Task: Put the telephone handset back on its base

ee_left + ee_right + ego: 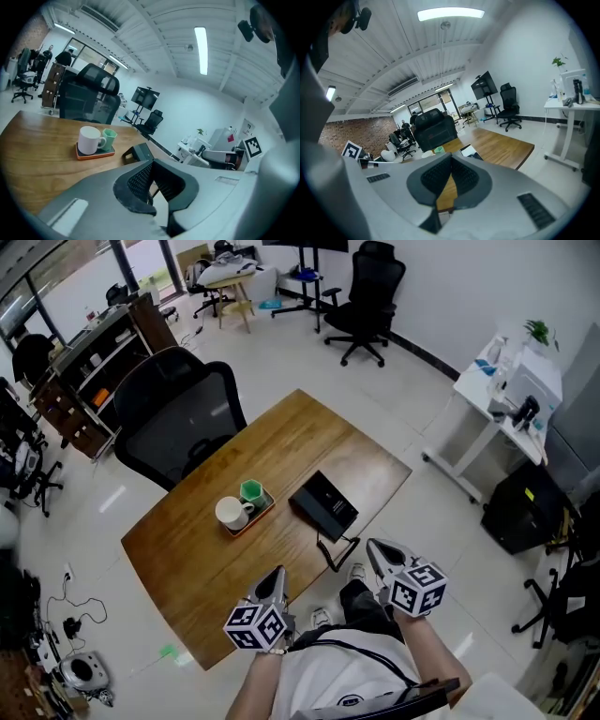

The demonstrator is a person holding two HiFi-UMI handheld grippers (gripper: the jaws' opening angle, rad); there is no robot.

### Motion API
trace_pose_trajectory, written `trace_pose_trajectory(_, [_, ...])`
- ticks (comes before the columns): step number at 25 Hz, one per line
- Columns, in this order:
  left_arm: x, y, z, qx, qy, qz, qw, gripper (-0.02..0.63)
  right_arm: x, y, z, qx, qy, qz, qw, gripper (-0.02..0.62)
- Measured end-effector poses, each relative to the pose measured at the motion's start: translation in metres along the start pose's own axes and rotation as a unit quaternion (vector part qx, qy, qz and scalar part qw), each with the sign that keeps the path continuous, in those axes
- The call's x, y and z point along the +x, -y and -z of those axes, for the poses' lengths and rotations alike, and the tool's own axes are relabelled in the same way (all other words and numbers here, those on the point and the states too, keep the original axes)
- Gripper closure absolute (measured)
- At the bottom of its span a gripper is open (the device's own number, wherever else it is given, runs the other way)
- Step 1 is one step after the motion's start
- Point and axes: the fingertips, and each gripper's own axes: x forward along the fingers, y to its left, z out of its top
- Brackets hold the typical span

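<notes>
The black telephone base (324,502) sits on the wooden table (206,559), toward its right side. The black handset (335,554) lies off the base, at the table's near edge. My left gripper (278,571) hovers over the near edge, left of the handset, its jaws shut with nothing between them. To the right of the handset my right gripper (370,545) is also shut and empty. The left gripper view looks past that gripper (151,161) to the base (138,152). In the right gripper view the base (469,151) shows beyond the right gripper (451,157).
An orange tray (258,515) left of the base holds a white mug (231,513) and a green cup (251,490). A black office chair (178,418) stands at the table's far side. A white desk (497,399) and a black case (525,507) stand to the right.
</notes>
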Motion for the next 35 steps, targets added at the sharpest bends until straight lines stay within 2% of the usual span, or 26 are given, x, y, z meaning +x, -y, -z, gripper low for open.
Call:
trace_pose_trajectory(4, [-0.004, 0.036, 0.004, 0.039, -0.004, 0.027, 0.9989, 0.604, -0.014, -0.014, 0.018, 0.008, 0.006, 0.011, 1.0, 0.589])
trace_pose_trajectory(7, [-0.003, 0.045, 0.01, 0.066, -0.013, 0.038, 0.997, 0.604, -0.018, -0.02, 0.026, 0.003, 0.002, 0.014, 1.0, 0.589])
trace_pose_trajectory(18, [0.002, 0.05, 0.011, 0.057, -0.016, 0.053, 0.9969, 0.604, -0.034, -0.019, 0.025, -0.005, 0.003, 0.025, 1.0, 0.589])
trace_pose_trajectory(35, [0.009, 0.04, 0.01, 0.047, -0.025, 0.05, 0.9974, 0.604, -0.028, -0.021, 0.022, -0.003, 0.002, 0.031, 1.0, 0.589])
